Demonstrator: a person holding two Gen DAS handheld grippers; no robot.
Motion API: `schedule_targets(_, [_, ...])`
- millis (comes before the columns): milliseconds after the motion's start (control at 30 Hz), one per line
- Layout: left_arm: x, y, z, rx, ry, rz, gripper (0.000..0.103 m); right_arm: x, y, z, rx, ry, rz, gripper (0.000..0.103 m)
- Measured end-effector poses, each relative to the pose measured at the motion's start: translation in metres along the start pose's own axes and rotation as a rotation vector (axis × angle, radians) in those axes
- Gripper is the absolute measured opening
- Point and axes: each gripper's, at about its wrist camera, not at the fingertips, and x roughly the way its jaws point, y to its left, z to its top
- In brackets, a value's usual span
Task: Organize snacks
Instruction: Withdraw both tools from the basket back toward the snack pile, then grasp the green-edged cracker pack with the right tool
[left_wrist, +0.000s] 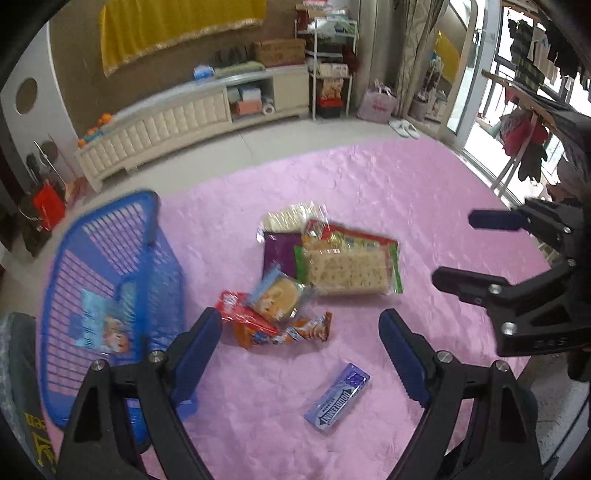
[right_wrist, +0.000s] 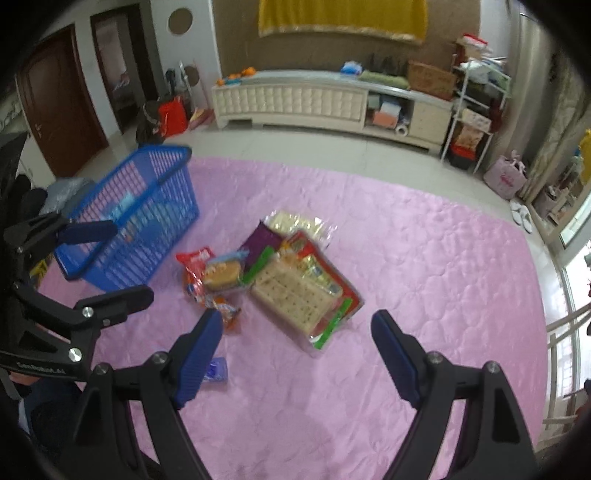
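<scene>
Pink quilted mat (left_wrist: 388, 192) on a living-room floor. Blue basket (left_wrist: 110, 280) at its left side holds one light-blue packet (left_wrist: 101, 323); nothing else seen inside. Most snacks lie loose mid-mat: cracker pack (left_wrist: 349, 271), bun packet (left_wrist: 279, 295), red bag (left_wrist: 240, 317), purple gum pack (left_wrist: 338, 397) nearest. Left gripper (left_wrist: 299, 356) and right gripper (right_wrist: 295, 354) hover above, jaws spread, holding nothing. Judged: early, nearly all sorting left.

A pink quilted mat (right_wrist: 406, 258) covers the near floor, pale tiles (right_wrist: 314, 144) beyond. Along the far brown wall (right_wrist: 236, 44) stands a long cream cabinet (right_wrist: 288, 101) under a yellow cloth (right_wrist: 343, 16). 2 dark wooden doors (right_wrist: 55, 96) far left; bright windows (left_wrist: 476, 74) right.
</scene>
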Motion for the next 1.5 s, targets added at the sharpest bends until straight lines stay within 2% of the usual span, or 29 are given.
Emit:
schedule_targets(133, [0.027,0.001,-0.006,0.007,0.047,-0.002,0.085,0.026,0.003,-0.002,-0.112,0.020,-0.038,0.086])
schedule_targets(233, [0.043,0.001,-0.008,0.011,0.072,0.002,0.085,0.051,0.004,-0.003,-0.186,0.061,-0.010,0.086])
schedule_targets(500, [0.078,0.013,-0.011,-0.019,0.124,0.002,0.085,0.099,0.006,0.002,-0.280,0.135,0.043,0.086])
schedule_targets(600, [0.086,0.019,-0.014,-0.038,0.141,0.002,0.085,0.108,0.012,0.005,-0.332,0.134,0.035,0.086])
schedule_targets(700, [0.090,0.026,-0.015,-0.064,0.153,0.001,0.085,0.123,0.018,0.006,-0.384,0.175,0.028,0.086])
schedule_targets(867, [0.087,0.029,-0.012,-0.075,0.142,-0.009,0.085,0.136,0.024,0.002,-0.451,0.196,0.036,0.084])
schedule_targets(933, [0.087,0.029,-0.011,-0.069,0.142,-0.006,0.085,0.134,0.021,0.002,-0.427,0.192,0.055,0.082])
schedule_targets(967, [0.087,0.028,-0.011,-0.069,0.145,-0.005,0.085,0.133,0.019,0.002,-0.404,0.197,0.075,0.076])
schedule_targets(1067, [0.084,0.028,-0.009,-0.071,0.149,0.002,0.085,0.132,0.018,0.003,-0.396,0.199,0.080,0.069])
schedule_targets(1233, [0.082,0.032,-0.006,-0.120,0.173,-0.016,0.085,0.122,0.019,-0.003,-0.338,0.224,0.090,0.067])
schedule_targets(1400, [0.082,0.041,0.006,-0.212,0.195,-0.052,0.085,0.100,0.006,-0.007,-0.147,0.221,0.116,0.067])
schedule_targets(1500, [0.088,0.051,0.015,-0.305,0.218,-0.113,0.085,0.090,-0.003,-0.007,-0.025,0.222,0.144,0.067])
